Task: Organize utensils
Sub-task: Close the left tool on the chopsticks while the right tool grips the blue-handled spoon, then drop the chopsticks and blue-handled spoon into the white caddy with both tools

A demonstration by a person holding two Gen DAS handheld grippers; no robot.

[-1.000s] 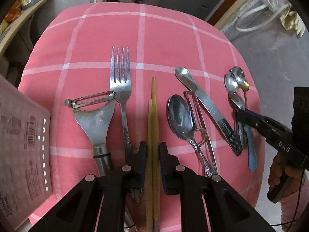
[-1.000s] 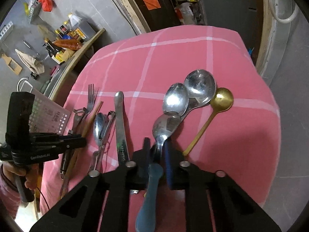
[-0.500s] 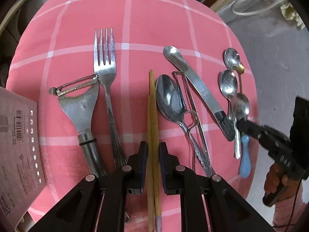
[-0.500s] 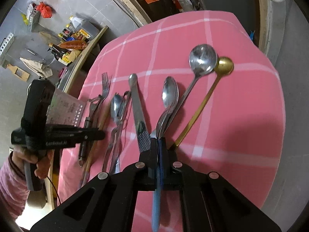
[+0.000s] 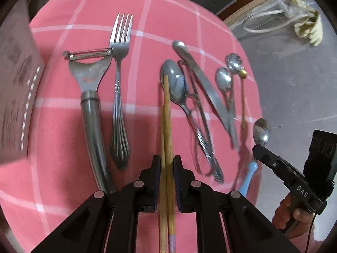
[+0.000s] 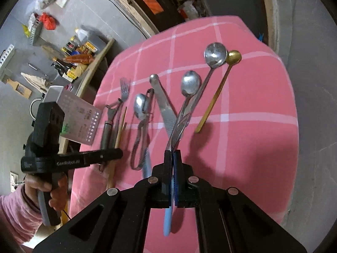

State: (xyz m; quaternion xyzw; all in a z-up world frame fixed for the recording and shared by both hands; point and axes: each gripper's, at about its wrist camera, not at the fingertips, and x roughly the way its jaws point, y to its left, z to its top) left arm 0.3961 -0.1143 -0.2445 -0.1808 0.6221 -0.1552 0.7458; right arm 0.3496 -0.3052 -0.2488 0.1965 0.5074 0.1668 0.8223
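Lighting is moderate and even, probably from overhead; soft shadows fall on the pink cloth [image 5: 147, 116]. Fisheye bending and dark corners ring both views. Motion blur smears items right of the left gripper [image 5: 166, 164].

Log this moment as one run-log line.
left gripper: shut on chopsticks | right gripper: shut on blue-handled spoon | fork, peeler, knife: on pink cloth

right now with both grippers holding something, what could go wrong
1. The left gripper pinches the chopsticks near one end; the long free ends could swing into the big spoon beside them.
2. The right gripper grips the blue-handled spoon by its thin neck near the cloth's edge; a slip might drop it on the floor.
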